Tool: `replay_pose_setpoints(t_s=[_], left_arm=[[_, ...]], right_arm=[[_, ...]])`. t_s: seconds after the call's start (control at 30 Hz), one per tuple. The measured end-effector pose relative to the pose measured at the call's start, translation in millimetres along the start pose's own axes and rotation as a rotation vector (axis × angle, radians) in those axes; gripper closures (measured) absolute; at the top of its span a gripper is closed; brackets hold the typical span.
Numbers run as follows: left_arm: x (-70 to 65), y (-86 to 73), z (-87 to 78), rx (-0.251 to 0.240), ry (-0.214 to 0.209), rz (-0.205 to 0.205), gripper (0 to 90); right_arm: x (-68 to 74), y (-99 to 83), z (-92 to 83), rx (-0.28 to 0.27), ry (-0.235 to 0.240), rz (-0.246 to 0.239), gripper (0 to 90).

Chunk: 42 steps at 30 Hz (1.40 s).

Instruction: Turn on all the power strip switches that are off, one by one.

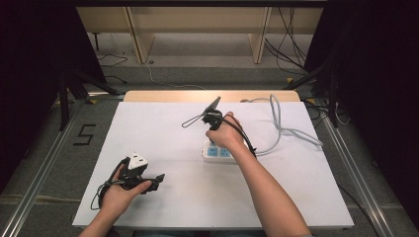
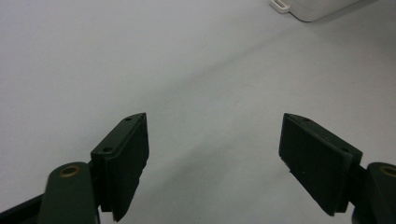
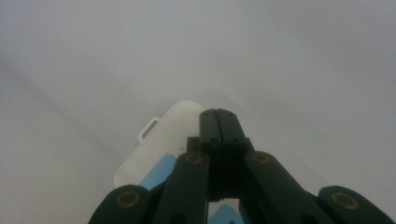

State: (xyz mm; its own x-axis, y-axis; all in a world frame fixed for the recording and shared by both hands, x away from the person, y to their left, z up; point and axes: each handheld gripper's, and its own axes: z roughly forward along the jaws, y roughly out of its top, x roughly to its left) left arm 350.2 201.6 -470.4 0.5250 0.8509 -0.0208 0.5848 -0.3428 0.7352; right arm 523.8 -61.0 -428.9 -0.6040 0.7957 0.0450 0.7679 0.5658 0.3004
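A white power strip (image 1: 217, 152) with blue socket faces lies near the middle of the white table (image 1: 168, 133). Its grey cable (image 1: 279, 129) loops off to the right. The person's right hand (image 1: 228, 132) holds my right gripper (image 3: 218, 114) pointed down over the strip's end (image 3: 161, 140). Its jaws are pressed together with nothing between them. At the front left, my left gripper (image 1: 158, 180) rests low over the table in the left hand, pointing right. Its jaws (image 2: 215, 140) stand wide open over bare table, and a corner of the strip (image 2: 313, 7) shows far ahead.
A thin black cable loop (image 1: 190, 121) trails from the right gripper to the left of the hand. Behind the table are wooden furniture legs (image 1: 141, 39) and floor cables (image 1: 289, 47). Black stands flank both sides.
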Motion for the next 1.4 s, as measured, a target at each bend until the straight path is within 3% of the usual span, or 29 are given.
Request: replay_pose_setpoints(t_s=[0.47, 1.07, 1.4], left_arm=[[0.1, -0.1, -0.4, -0.001, 0.008, -0.003, 24.6], [0.1, -0.1, 0.2, 0.001, 0.005, -0.005, 24.7], [0.1, -0.1, 0.8, -0.005, 0.002, -0.011, 24.7]], right_arm=[[7.9, -1.4, 1.6, -0.003, -0.059, -0.030, 90.0], [8.4, -5.8, 1.8, -0.018, -0.060, -0.016, 90.0], [4.3, -7.3, 1.4, -0.031, -0.032, 0.002, 90.0]])
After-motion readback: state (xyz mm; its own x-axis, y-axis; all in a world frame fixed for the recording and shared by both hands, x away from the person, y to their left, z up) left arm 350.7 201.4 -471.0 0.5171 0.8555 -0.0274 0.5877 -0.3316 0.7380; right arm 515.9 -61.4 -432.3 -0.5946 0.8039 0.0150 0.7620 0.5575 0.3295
